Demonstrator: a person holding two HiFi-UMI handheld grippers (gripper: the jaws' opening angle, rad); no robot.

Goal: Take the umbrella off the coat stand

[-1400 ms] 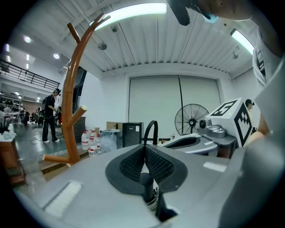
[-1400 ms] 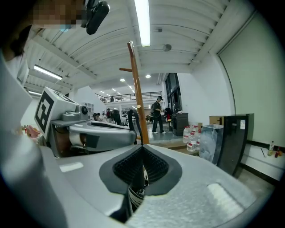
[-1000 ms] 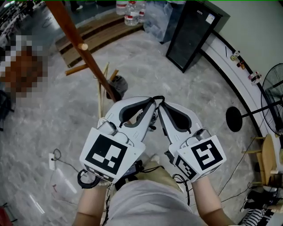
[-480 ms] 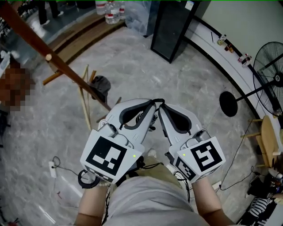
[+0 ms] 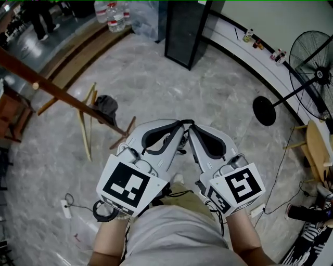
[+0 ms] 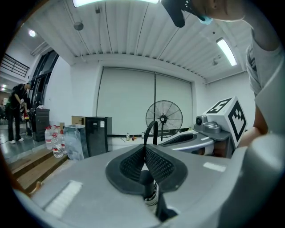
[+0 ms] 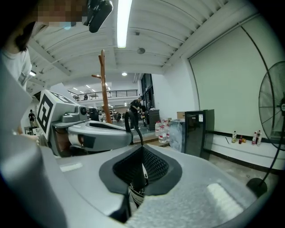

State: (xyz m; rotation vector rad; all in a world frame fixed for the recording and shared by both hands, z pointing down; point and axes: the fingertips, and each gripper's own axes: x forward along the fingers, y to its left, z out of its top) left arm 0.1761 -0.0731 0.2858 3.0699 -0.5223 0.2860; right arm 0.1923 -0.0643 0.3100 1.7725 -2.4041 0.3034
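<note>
The brown wooden coat stand (image 5: 62,96) slants across the left of the head view, and its foot meets the floor near a dark bundle (image 5: 105,104). I cannot tell whether that bundle is the umbrella. The stand's pole (image 7: 104,91) also rises far off in the right gripper view. My left gripper (image 5: 178,125) and right gripper (image 5: 191,125) are held close to my body, their tips touching each other, well short of the stand. Both are shut on nothing; the left gripper (image 6: 144,149) and the right gripper (image 7: 141,150) show their pads pressed together.
A black cabinet (image 5: 184,31) stands at the far wall beside water bottles (image 5: 112,11). A standing fan (image 5: 312,54) with its round base (image 5: 264,110) is at the right, near a wooden stool (image 5: 315,156). Pale sticks (image 5: 83,130), a power strip (image 5: 66,208) and cables lie on the marble floor.
The head view has swung, so the coat stand and dark bundle have slid left and the fan has come further into view. Both grippers stay shut and together in front of me.
</note>
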